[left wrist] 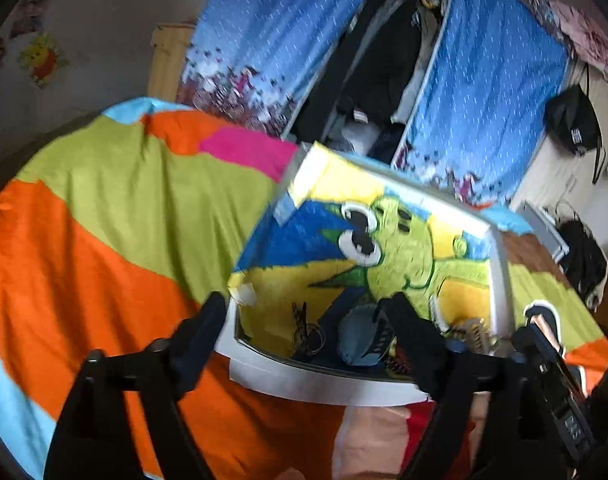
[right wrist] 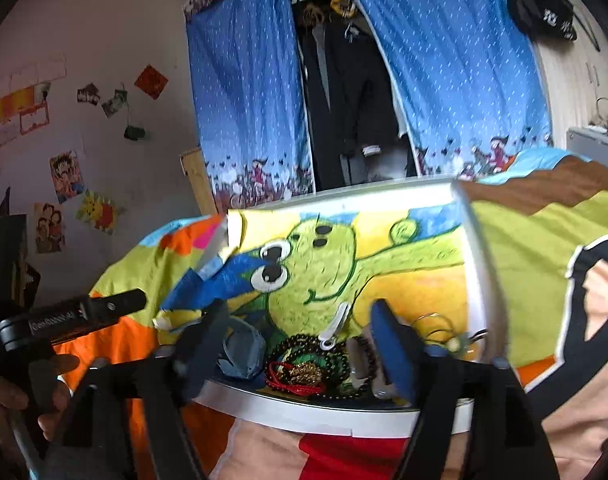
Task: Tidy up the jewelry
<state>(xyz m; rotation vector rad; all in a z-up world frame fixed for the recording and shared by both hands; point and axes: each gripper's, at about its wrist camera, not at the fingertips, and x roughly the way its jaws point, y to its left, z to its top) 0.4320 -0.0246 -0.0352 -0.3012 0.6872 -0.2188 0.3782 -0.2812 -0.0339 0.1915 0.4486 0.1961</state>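
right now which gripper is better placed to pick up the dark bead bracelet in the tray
Right. The right hand-held gripper is open with the dark bead bracelet between its fingers; the left hand-held gripper sits further left in the tray.

**Little Legible Lettering in Bedroom Scene**

White characters mark a black bag (right wrist: 544,12) hanging high on the wall, too blurred to read. A printed label runs along the left gripper's black body (right wrist: 55,320), its letters indistinct. No other text is readable.

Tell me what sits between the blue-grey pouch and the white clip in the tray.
In the right wrist view, dark bead strands lie between the blue-grey pouch and the white clip, inside the white tray.
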